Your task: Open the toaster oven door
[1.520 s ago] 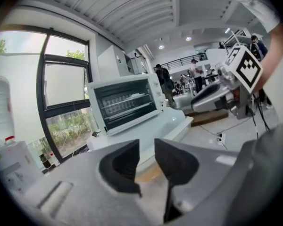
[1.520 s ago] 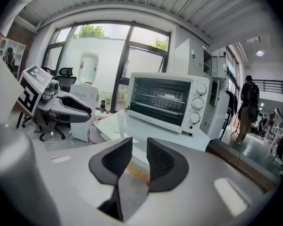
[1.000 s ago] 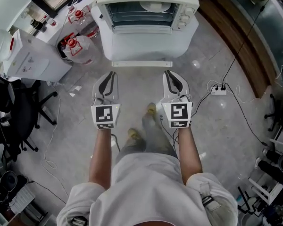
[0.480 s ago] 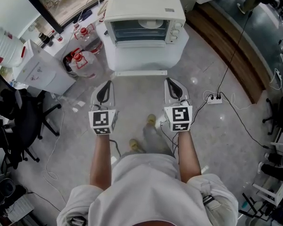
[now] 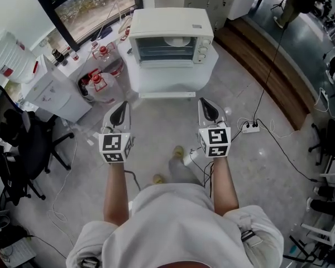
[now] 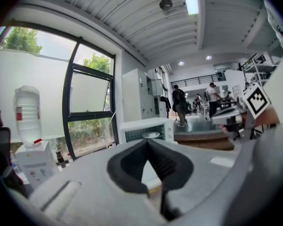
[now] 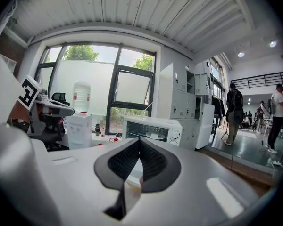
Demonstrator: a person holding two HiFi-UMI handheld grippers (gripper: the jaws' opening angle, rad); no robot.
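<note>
The white toaster oven stands on a white stand at the top of the head view. Its door is folded down and open, with the handle bar at the front edge. A wire rack and a white plate show inside. My left gripper and right gripper hang side by side over the floor, short of the handle. Both are shut and empty. The left gripper view has the left gripper pointing at the oven. In the right gripper view the right gripper points at the oven too.
Red-capped water jugs sit on the floor left of the oven. Beside them is a water dispenser. A black office chair is at the far left. A power strip with cables lies to the right, below a wooden step.
Both grippers have pulled back from the oven, which now looks smaller and farther away. Their jaws have closed from a small gap. The oven door has stayed down.
</note>
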